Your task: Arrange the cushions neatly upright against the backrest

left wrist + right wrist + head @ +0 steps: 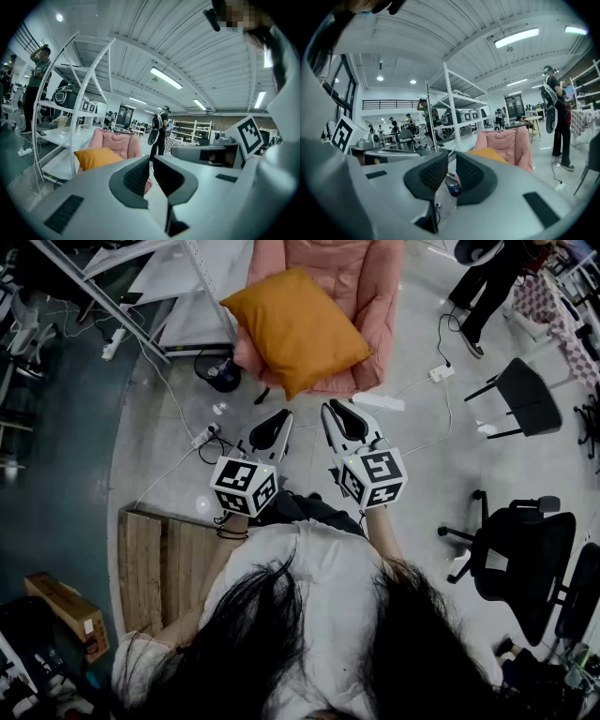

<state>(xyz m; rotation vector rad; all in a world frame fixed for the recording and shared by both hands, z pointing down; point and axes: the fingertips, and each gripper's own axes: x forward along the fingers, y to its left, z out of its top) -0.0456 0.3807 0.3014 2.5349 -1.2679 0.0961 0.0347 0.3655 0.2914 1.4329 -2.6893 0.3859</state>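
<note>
An orange cushion [295, 329] lies tilted on the seat of a pink armchair [375, 287], overhanging its front edge. It also shows in the left gripper view as the orange cushion [96, 157] on the pink armchair [117, 143], and in the right gripper view as the cushion [490, 153] before the chair's backrest [506, 143]. My left gripper [281, 418] and right gripper [333, 411] are held side by side, a short way in front of the chair and apart from the cushion. Both are shut with nothing between the jaws, seen also for the left gripper [151, 161] and the right gripper [452, 161].
A dark round container [223, 376] stands on the floor at the chair's left. A power strip with cables [204, 435] lies nearby. A white rack [141, 277] stands left, black chairs [525, 559] right, a wooden pallet [159, 568] behind me. A person [487, 287] stands far right.
</note>
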